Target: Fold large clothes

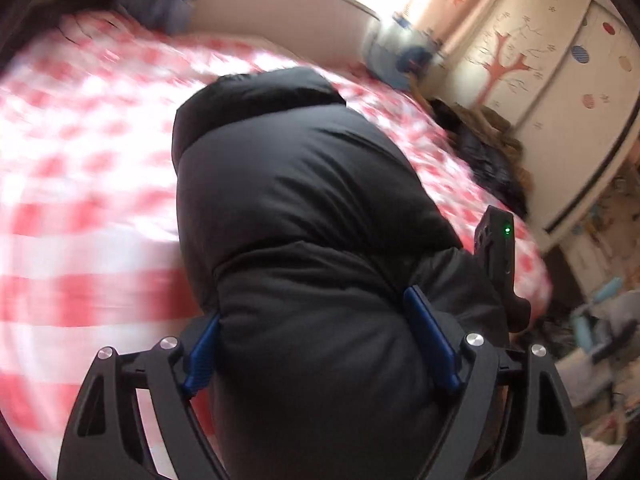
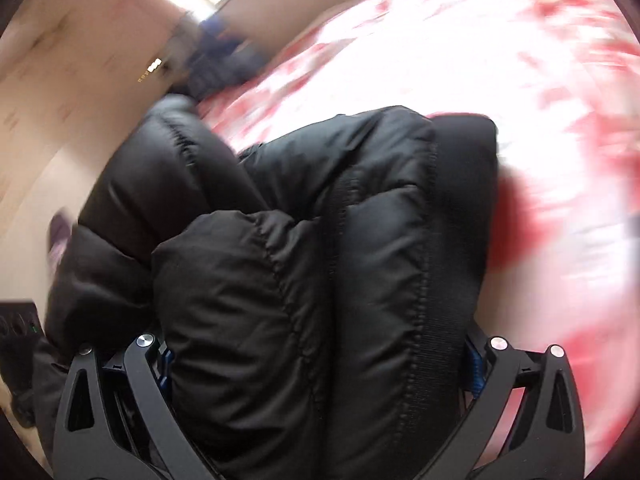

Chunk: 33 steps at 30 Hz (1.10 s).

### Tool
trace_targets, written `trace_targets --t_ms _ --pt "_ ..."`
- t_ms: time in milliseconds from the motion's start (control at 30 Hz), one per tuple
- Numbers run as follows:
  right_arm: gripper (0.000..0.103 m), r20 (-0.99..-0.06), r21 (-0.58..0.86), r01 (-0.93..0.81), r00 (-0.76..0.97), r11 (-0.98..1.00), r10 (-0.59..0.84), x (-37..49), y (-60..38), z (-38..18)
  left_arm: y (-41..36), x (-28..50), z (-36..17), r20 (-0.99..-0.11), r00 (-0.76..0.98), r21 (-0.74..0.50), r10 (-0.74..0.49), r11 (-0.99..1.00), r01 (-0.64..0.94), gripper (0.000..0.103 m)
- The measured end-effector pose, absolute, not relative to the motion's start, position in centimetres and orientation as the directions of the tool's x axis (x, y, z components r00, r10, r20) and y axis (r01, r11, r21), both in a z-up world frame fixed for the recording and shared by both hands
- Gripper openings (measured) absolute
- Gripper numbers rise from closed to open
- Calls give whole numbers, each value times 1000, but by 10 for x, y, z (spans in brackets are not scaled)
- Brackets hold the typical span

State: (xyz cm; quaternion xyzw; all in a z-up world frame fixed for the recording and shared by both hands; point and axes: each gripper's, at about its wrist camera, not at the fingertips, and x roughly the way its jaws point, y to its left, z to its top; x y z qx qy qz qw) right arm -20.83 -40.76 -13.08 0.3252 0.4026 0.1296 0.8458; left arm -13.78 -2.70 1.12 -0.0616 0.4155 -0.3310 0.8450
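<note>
Left wrist: gripper (image 1: 316,332) clamps puffy, quilted black jacket (image 1: 304,184).

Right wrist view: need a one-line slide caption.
Right gripper clamps a thick fold of the black puffer jacket above the red-and-white checked bedspread, background motion-blurred.

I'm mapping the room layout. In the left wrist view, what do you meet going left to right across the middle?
Red-and-white checked bedspread → black puffer jacket → the other gripper's black body with a green light → white wardrobe with tree decal.
</note>
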Motion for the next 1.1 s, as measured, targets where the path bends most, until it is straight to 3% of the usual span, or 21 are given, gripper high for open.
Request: trace_targets --t_ms 100,167,233,367,433,533,667,800,867,1000,1100 --pt "97 -616 668 -12 552 744 562 -187 -369 -146 15 -132 4 -749 465 -279 -472 861 425 81" --pt "97 -637 658 12 542 753 548 -182 -375 -158 35 -133 -14 -789 424 -292 -445 878 379 81" --pt "96 -637 687 39 514 726 575 -181 -392 -172 43 -139 -25 -779 420 -316 -465 870 377 83" --pt "96 -698 649 80 456 756 552 -179 -406 -165 12 -146 -24 -772 489 -217 -406 892 397 85" --pt "96 -693 638 116 519 761 501 -185 -421 -143 11 -153 -29 -769 518 -177 -375 903 391 85" --pt "96 -576 650 65 692 757 435 -193 -421 -88 10 -152 -33 -766 534 -163 -358 912 377 85" --pt "96 -414 653 -141 756 744 507 -175 -374 -49 14 -154 -37 -766 541 -159 -347 918 363 86" --pt "96 -577 565 -56 686 823 443 -115 -338 -125 24 -154 -44 -745 544 -220 -386 912 346 92" --pt "96 -563 644 -7 672 765 481 -104 -351 -158 20 -148 -47 -748 536 -228 -392 910 347 93" --pt "96 -623 590 15 644 807 444 -108 -356 -144 9 -155 -44 -763 553 -147 -335 923 357 93" --pt "96 -568 488 -56 738 871 365 -151 -357 -96 23 -165 -29 -745 580 -150 -330 930 336 93"
